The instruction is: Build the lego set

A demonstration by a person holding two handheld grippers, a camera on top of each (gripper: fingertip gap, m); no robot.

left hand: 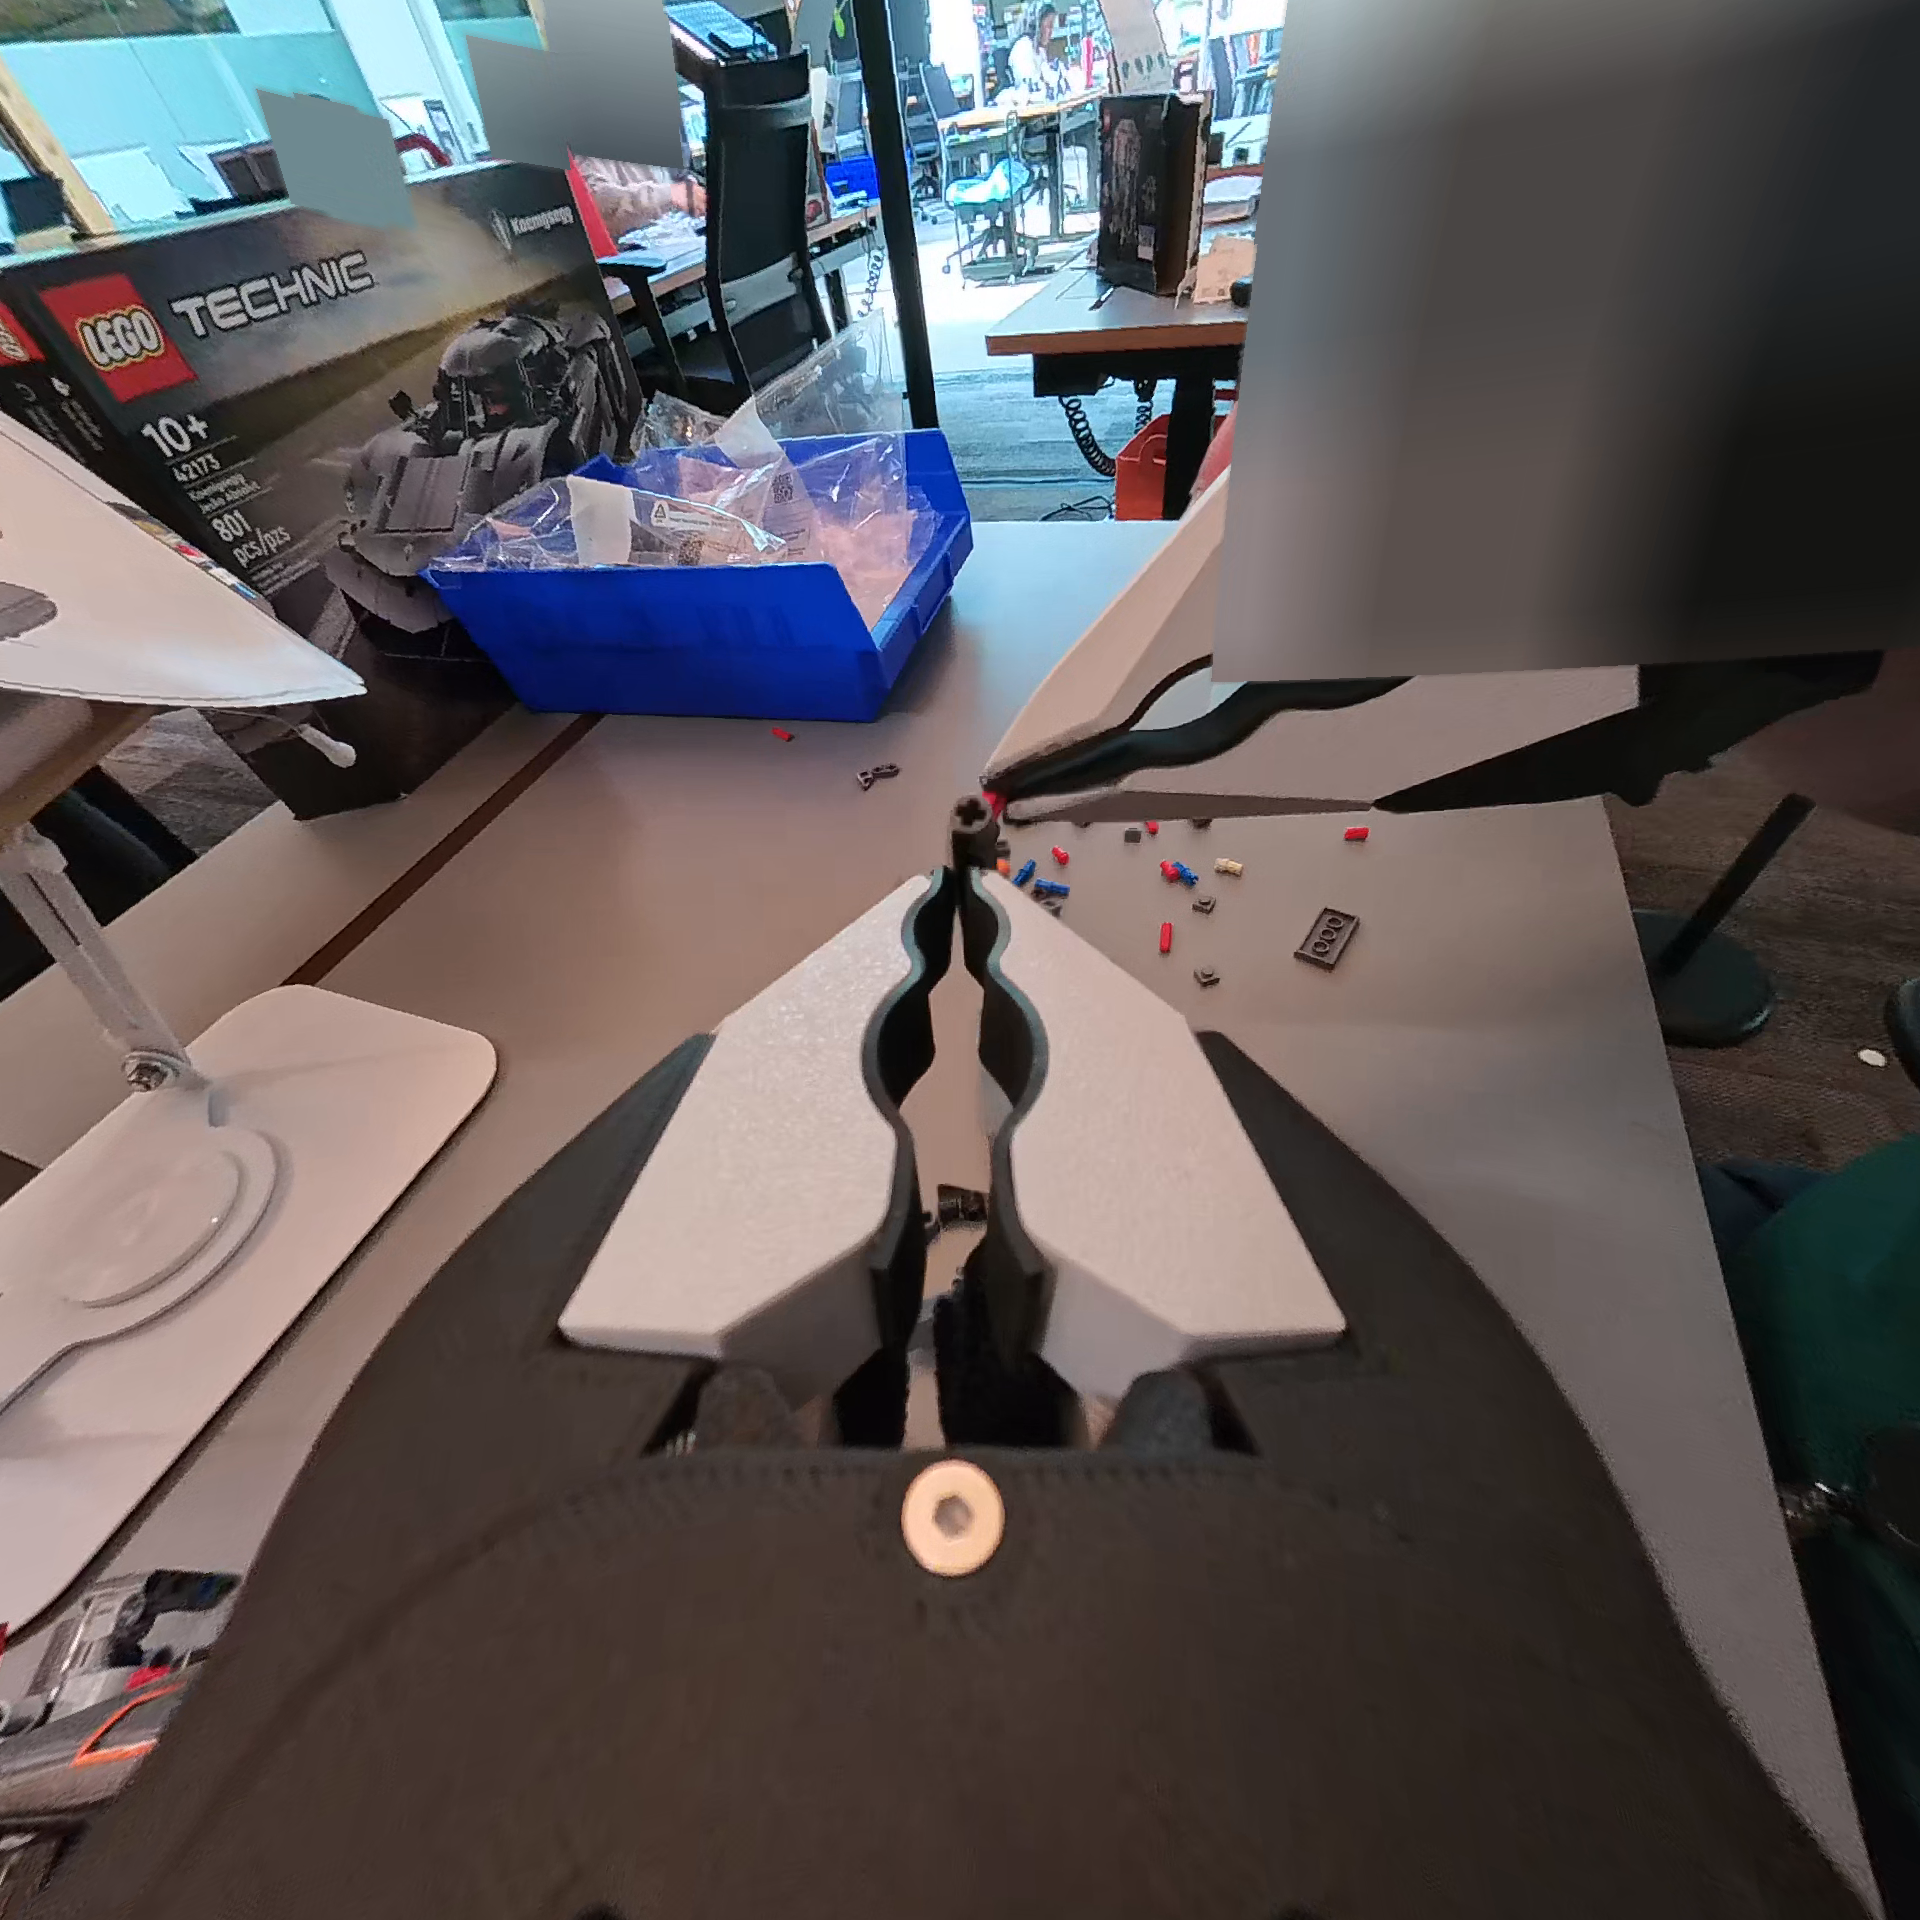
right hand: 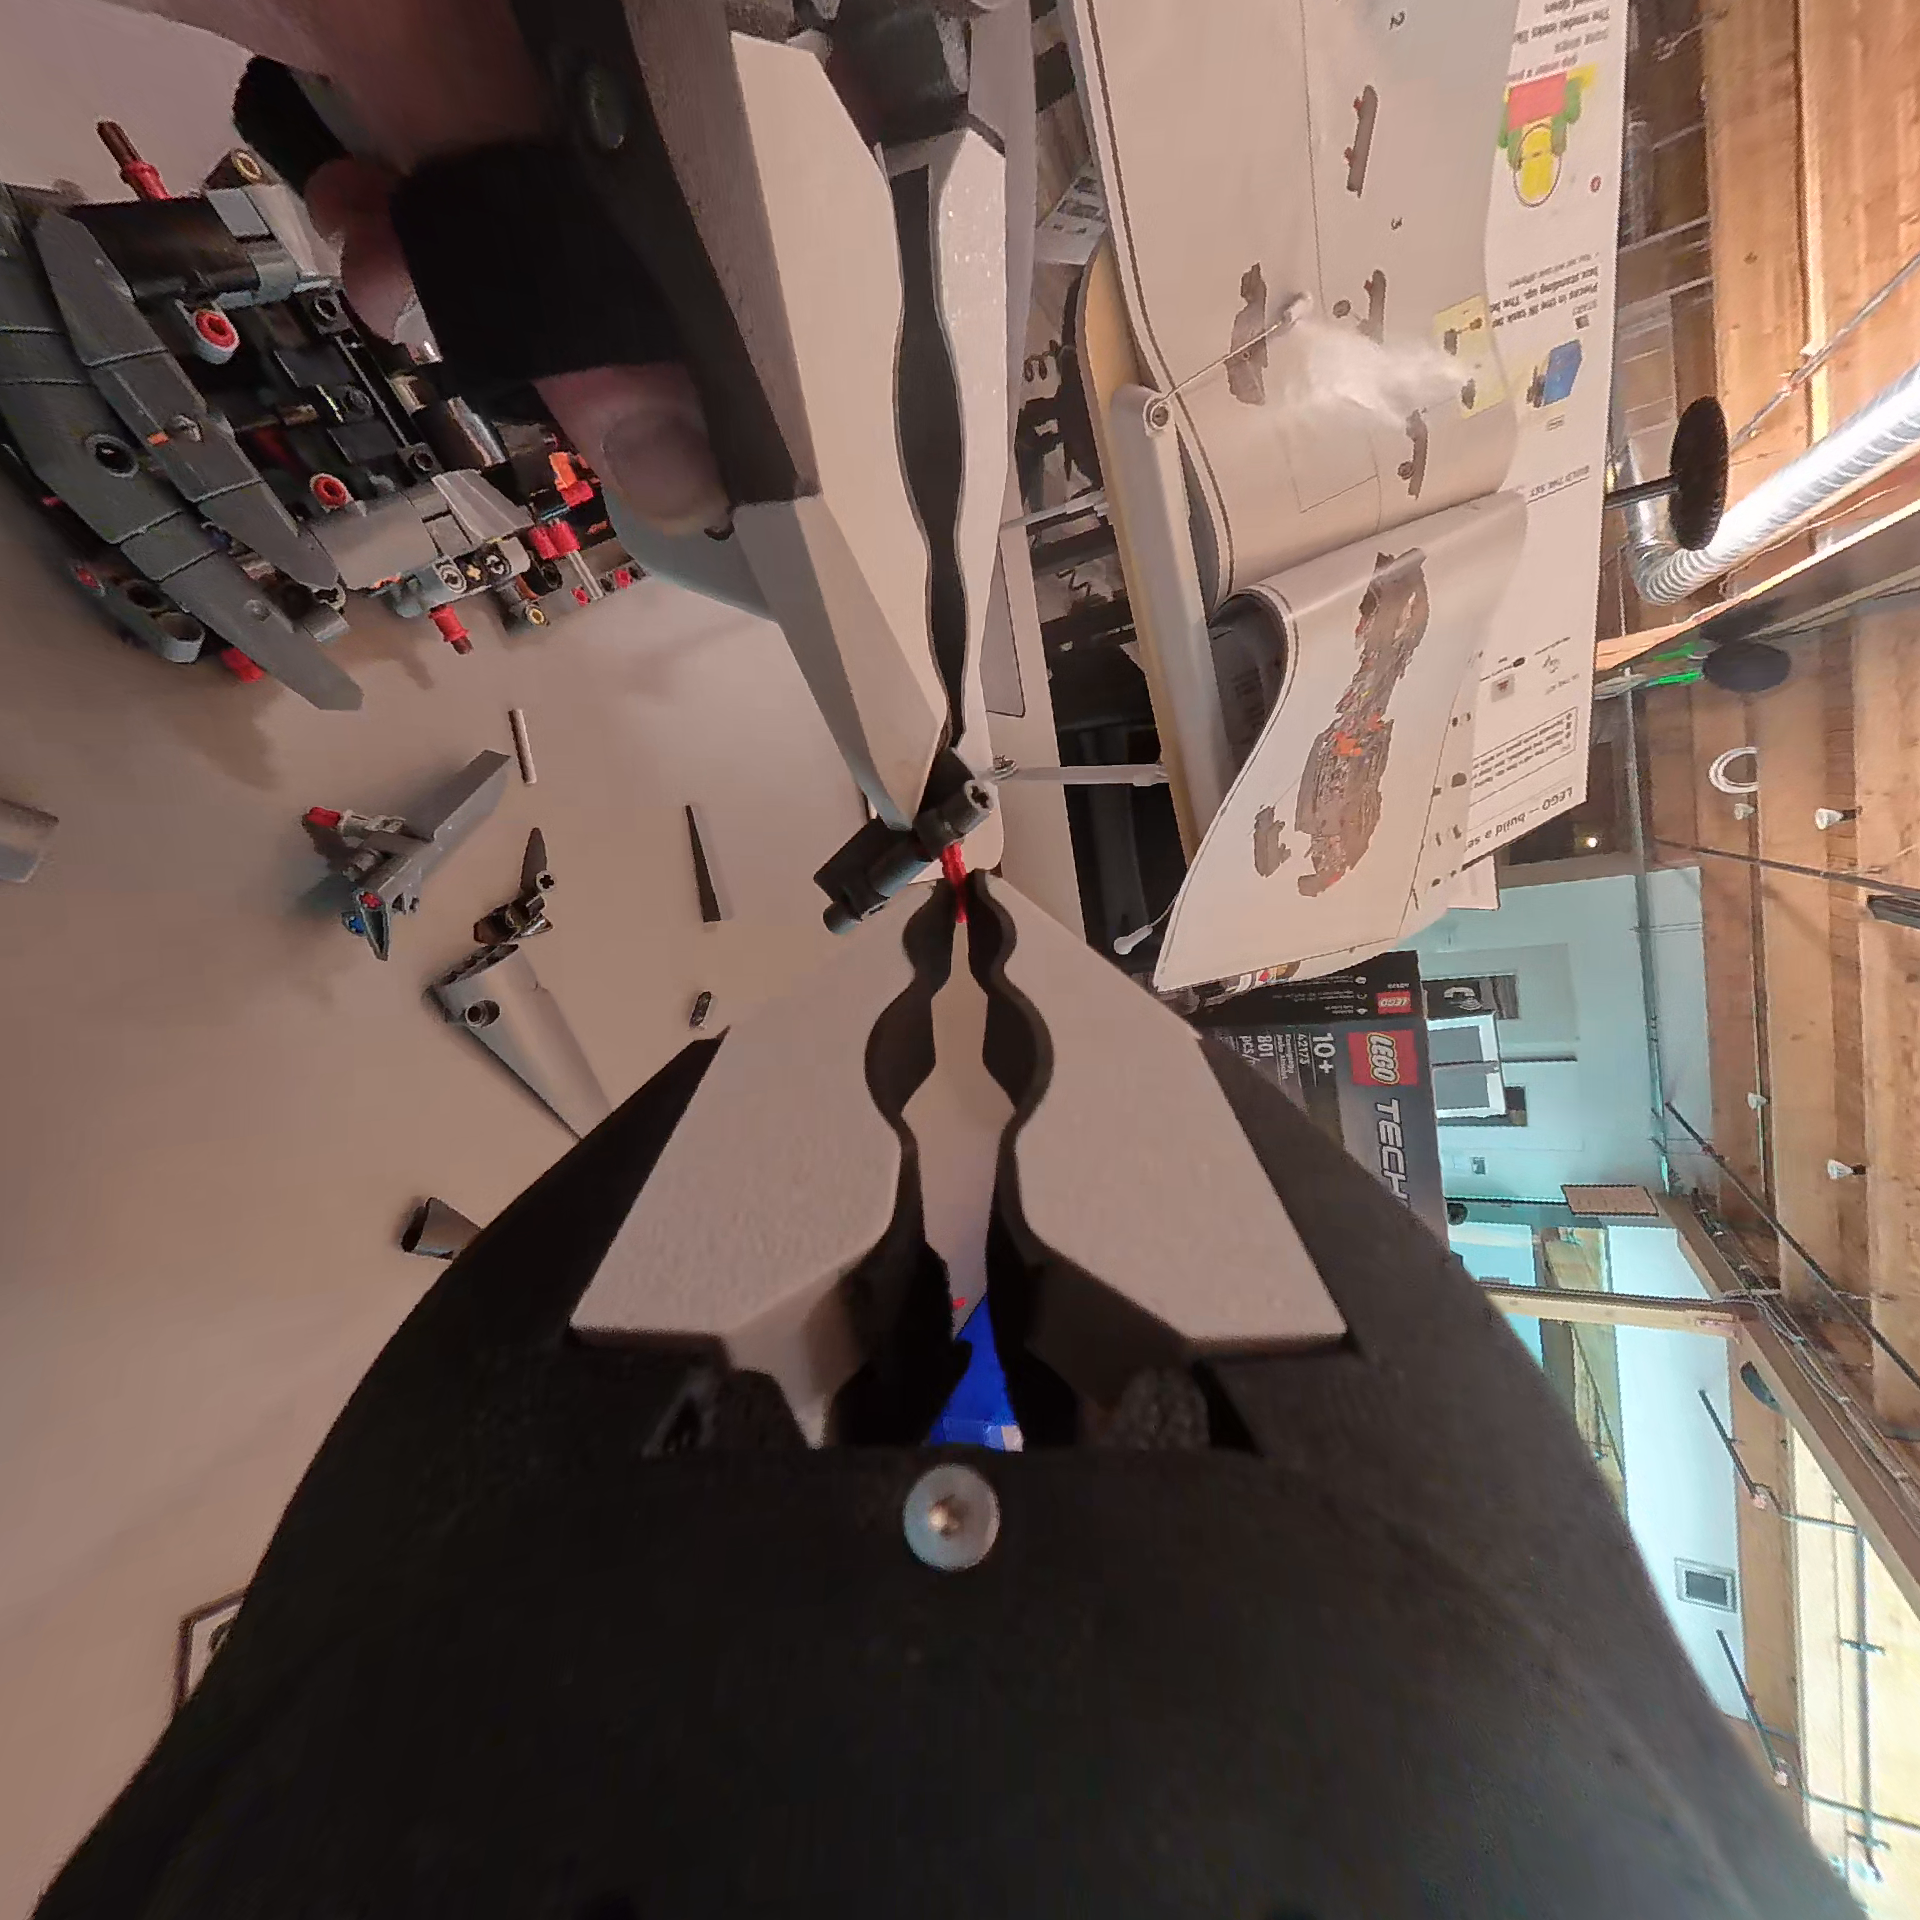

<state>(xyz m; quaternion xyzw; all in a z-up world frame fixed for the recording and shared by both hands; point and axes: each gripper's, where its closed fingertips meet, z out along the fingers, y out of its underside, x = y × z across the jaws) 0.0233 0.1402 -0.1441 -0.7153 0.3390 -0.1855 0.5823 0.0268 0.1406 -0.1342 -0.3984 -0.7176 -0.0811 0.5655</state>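
Two grippers meet above the table point(left hand: 675, 883). Left gripper point(left hand: 964, 875) jaws are clenched on a black connector piece point(left hand: 974, 826). Right gripper point(right hand: 961, 902) jaws are clenched on a red pin point(right hand: 955, 871) touching that piece.

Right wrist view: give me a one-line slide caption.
Right gripper pinches a red pin against the dark connector held by the left gripper above the table.

On the pale grey tabletop point(left hand: 644, 883), the blue plastic bin point(left hand: 686, 644) sits at the far side with crumpled clear plastic bags point(left hand: 717, 499) in it. The dark cardboard set box point(left hand: 312, 416) stands just left of the bin, partly behind it. Small red, blue and dark loose pieces point(left hand: 1184, 883) lie scattered right of centre, nearer than the bin. The white flat-based stand point(left hand: 239, 1143) rests at the left edge.
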